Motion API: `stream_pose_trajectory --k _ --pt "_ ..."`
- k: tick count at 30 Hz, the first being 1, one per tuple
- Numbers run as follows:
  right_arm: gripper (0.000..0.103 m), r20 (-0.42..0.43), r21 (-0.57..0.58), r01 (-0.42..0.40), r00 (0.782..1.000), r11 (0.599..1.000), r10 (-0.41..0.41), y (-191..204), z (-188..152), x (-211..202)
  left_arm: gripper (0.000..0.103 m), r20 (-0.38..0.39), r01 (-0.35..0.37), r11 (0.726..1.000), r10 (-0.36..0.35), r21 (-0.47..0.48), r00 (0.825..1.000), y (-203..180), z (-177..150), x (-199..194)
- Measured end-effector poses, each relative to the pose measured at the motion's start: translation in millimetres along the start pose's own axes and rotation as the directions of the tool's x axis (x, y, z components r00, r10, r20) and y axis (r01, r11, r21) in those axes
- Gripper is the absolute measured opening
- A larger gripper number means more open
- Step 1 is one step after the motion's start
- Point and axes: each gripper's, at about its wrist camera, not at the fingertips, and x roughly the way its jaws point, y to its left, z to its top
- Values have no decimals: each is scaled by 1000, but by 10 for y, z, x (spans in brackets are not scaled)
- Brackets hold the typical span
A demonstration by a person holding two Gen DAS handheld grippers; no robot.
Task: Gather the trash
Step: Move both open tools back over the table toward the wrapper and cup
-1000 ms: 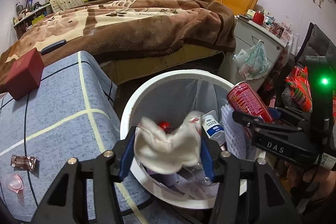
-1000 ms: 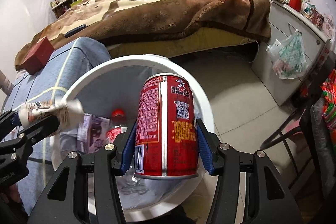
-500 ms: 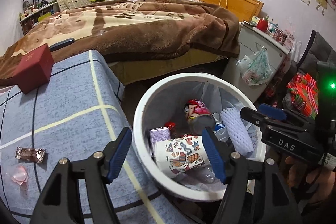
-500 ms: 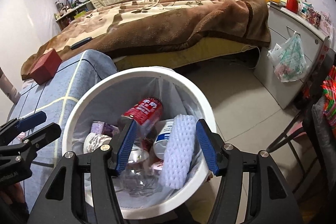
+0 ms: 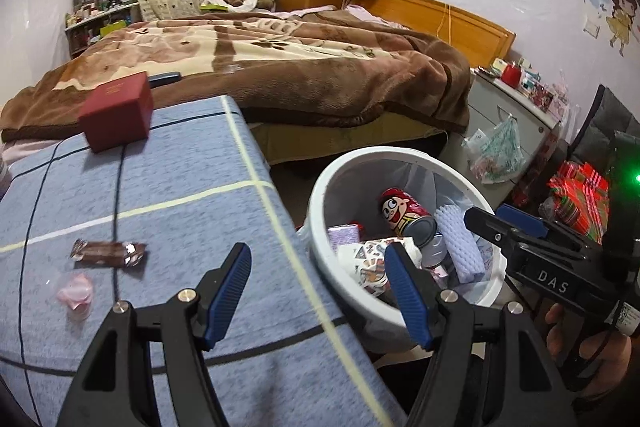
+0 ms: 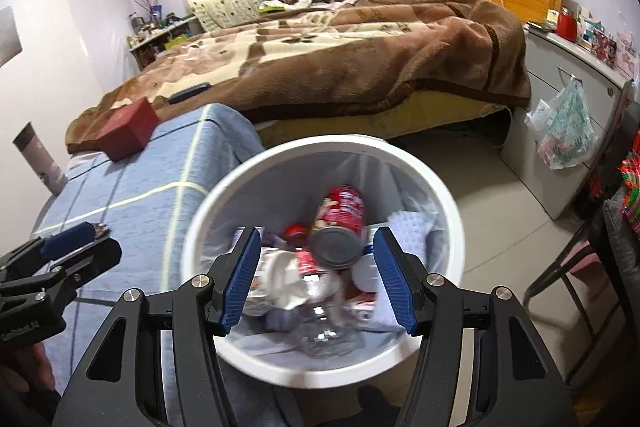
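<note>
While both of your grippers hang near the round white plastic trash bin (image 6: 320, 155), nothing is between the fingers of either one. Your left gripper (image 5: 320, 291) has its blue-padded fingers (image 5: 230, 287) apart; they have just been opening, and they now stand above the edge of the bench with the blue-grey cloth (image 5: 160, 187), with the bin at about 2 o'clock from them. Your right gripper (image 6: 316, 279) also has its fingers (image 6: 394, 287) apart, just opened wider, and it looks straight down into the bin.

Inside the bin you can see the red drink can with a cartoon face (image 5: 404, 217) lying on its side, the crumpled patterned paper cup (image 5: 366, 263) at about 7 o'clock from the can, and a white foam net sleeve (image 5: 458, 239) at about 3 o'clock from it. A clear plastic bottle with a red cap (image 6: 316, 323) lies lower in the heap, in the right wrist view.

On the bench some trash lies in the left wrist view: a brown shiny snack wrapper (image 5: 108, 253) at about 9 o'clock from the left fingers, and just below it a small pink jelly cup (image 5: 76, 289). A dark red square box (image 5: 116, 117) stands at the far side of the bench, near the bed with the brown blanket (image 5: 300, 75).
</note>
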Motion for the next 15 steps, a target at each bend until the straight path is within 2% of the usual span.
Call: stream_pose_trajectory --k 6,10,15 --pt "60 13 -29 -46 999 999 47 252 -47 -21 71 23 -62 998 63 -31 998 272 -165 -207" --pt "60 11 -64 -66 998 996 67 438 -80 -7 71 51 -134 989 137 -56 989 479 -273 -374" --pt "60 -4 -103 -111 994 989 111 684 -107 61 71 42 -187 973 194 -134 980 867 -377 -500"
